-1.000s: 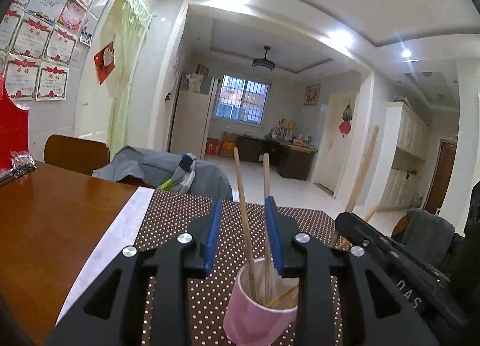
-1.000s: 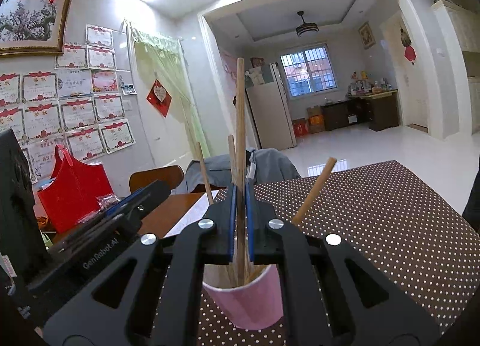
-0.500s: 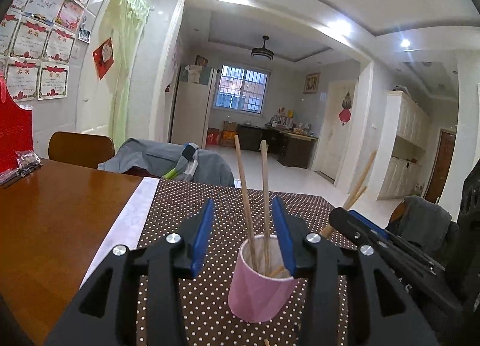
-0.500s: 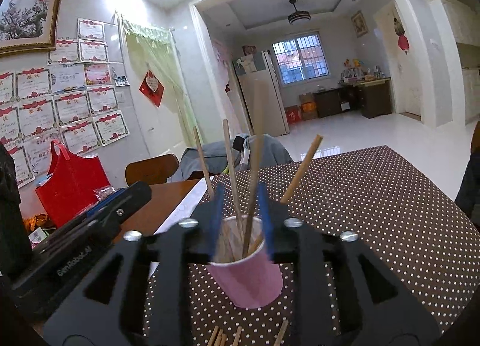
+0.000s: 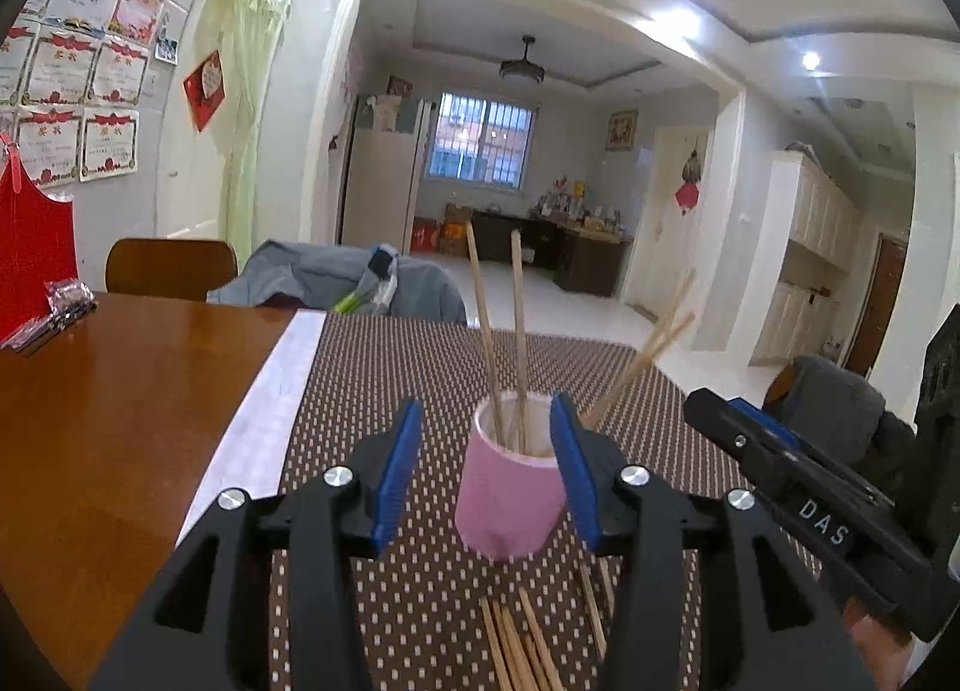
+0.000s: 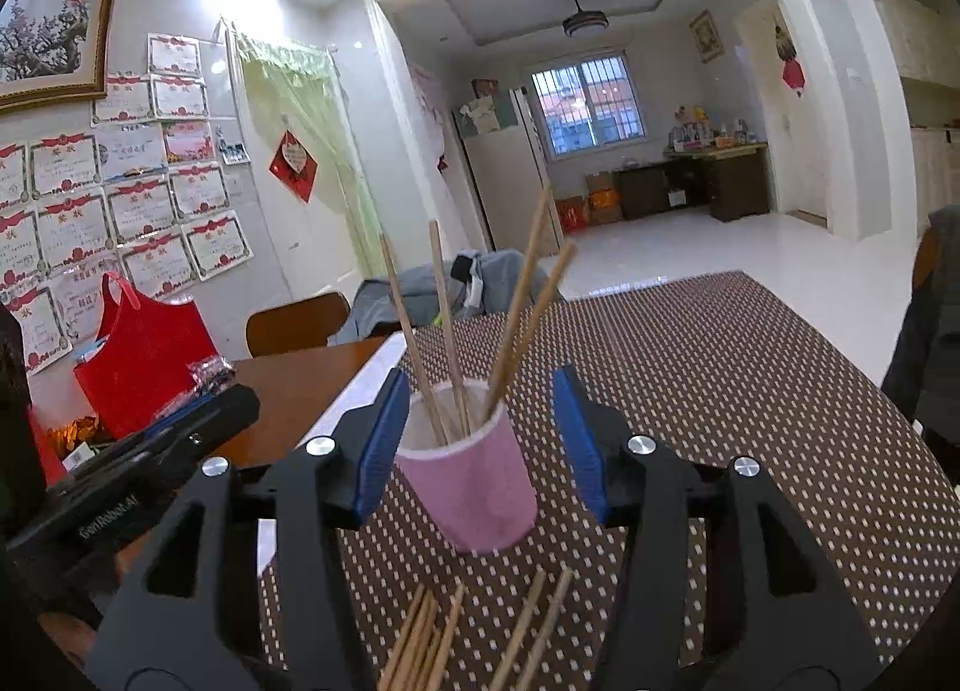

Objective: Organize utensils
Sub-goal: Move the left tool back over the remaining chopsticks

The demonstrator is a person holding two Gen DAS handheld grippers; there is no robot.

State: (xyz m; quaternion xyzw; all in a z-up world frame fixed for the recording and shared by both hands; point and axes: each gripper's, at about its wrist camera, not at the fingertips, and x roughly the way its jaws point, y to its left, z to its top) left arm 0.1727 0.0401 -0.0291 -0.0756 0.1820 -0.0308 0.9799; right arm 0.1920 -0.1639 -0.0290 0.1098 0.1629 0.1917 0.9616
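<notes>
Below both sets of empty, just-opened jaws lie loose chopsticks (image 6: 432, 640), light, stiff, prone to roll, best pinched mid-shaft, while the cup (image 6: 474, 478) ahead looks tippy.

My left gripper (image 5: 489, 466) has just been opening; nothing between its pads. Beyond stands the pink cup (image 5: 509, 496) holding chopsticks (image 5: 519, 343). Loose chopsticks (image 5: 516, 646) lie on the dotted mat (image 5: 384, 367).

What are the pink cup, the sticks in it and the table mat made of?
Pink cup: likely paper, matte pink outside, white inside, thin rim.
Sticks: pale wood or bamboo, unfinished, thin and straight.
Mat: looks woven or textured vinyl, brown with white dots; cannot tell which.
</notes>
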